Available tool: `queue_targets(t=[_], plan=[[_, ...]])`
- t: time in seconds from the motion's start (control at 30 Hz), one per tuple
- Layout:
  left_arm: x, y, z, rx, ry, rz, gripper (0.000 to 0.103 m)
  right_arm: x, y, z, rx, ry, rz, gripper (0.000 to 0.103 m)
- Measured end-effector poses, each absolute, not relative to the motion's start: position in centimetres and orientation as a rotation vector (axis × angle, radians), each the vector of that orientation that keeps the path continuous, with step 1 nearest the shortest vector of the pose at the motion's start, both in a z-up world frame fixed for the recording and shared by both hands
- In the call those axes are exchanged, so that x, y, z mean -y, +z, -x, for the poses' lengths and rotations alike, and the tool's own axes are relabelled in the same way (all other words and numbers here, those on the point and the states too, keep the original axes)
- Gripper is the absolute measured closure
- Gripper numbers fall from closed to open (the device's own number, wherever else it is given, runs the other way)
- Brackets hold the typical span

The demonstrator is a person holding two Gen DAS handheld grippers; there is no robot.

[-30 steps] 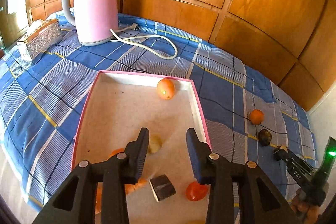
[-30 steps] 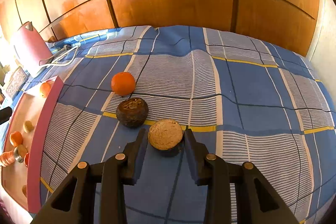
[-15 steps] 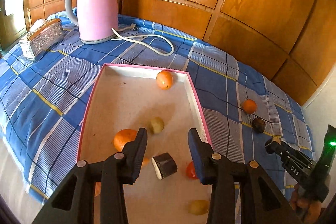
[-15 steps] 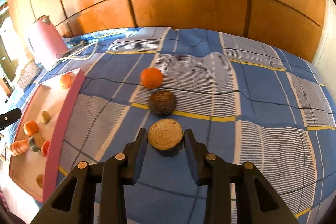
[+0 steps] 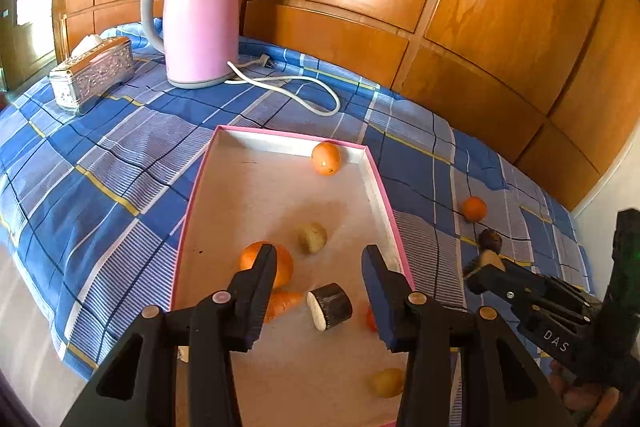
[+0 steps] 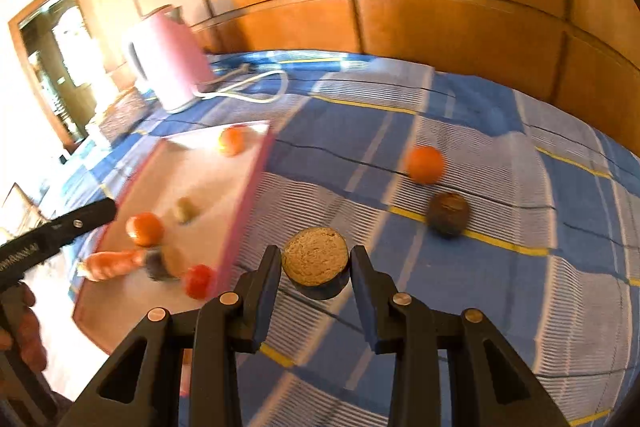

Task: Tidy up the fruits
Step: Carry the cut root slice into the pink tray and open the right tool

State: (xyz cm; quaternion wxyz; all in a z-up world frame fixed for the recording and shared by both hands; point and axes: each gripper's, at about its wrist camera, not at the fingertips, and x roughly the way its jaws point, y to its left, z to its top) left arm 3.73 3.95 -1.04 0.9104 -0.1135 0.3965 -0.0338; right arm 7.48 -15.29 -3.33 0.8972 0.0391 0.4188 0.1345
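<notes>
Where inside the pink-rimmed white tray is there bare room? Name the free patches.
Free: the pink-rimmed white tray's far-left floor, bordered by its far wall, the corner orange and the small yellowish fruit. Crowded: the near middle, around the big orange, carrot, dark cut cylinder and red tomato.

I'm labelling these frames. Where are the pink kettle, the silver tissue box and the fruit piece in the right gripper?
pink kettle (image 5: 202,23): left wrist view, on its body.
silver tissue box (image 5: 94,75): left wrist view, on its embossed side.
fruit piece (image 6: 315,257): right wrist view, on its cut face.
</notes>
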Motion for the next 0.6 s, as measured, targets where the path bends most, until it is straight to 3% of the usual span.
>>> queue_targets(t=[0.6], plan=[[-6.0,-1.0,-2.9,-0.800,-0.031,0.269,0.050,6.4,-3.3,-11.8,-0.914,0.441,-0.063,0.066]])
